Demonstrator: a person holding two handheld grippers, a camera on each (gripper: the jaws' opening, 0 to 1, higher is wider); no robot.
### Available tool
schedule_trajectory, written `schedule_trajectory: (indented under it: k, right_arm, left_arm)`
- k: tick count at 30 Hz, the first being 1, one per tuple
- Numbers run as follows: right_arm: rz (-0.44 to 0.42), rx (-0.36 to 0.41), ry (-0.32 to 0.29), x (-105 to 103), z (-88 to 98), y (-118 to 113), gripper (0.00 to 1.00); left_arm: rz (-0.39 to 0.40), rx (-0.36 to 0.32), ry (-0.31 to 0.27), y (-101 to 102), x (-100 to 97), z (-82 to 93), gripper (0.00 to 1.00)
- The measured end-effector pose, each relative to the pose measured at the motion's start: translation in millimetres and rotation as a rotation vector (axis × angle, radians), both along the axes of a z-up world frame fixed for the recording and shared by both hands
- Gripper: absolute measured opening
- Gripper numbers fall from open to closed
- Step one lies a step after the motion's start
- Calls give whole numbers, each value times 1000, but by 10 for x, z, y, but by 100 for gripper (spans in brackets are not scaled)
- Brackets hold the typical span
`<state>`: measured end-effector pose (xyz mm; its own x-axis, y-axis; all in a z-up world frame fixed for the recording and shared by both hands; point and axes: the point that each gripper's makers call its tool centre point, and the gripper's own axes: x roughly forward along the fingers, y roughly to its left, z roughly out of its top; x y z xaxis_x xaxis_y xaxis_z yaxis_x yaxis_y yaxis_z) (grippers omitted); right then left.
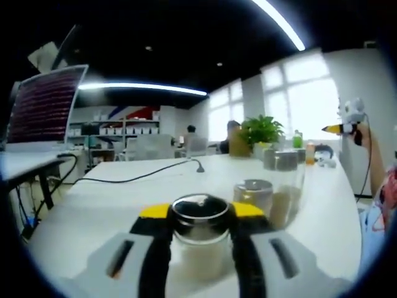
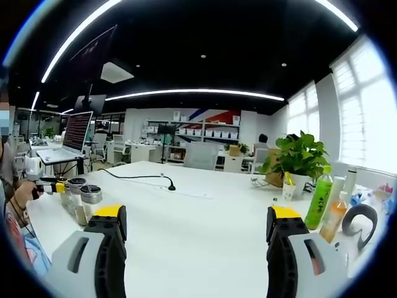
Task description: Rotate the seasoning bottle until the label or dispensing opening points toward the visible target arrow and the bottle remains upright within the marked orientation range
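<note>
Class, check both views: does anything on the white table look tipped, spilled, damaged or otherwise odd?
Nothing stands out. The seasoning bottle stands upright between the left gripper jaws, the jars behind it are upright, and the white table shows no spill.

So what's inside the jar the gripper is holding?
The jar in the left gripper has pale, sandy seasoning filling the lower part of its clear glass. Its shiny lid covers the top, so any opening is hidden. Another jar stands behind it.

Views face each other (table (image 2: 205, 217) shared).
</note>
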<state>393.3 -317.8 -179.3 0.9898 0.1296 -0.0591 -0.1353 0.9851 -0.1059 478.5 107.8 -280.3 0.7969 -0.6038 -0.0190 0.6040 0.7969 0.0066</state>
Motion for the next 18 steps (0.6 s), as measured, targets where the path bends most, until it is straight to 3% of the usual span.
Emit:
schedule_trajectory:
  k: [18]
  right_arm:
    - [3,-18,-9,-16,37,53,97]
  left_arm:
    - [-113,34,-5,-29,-43,-21,37]
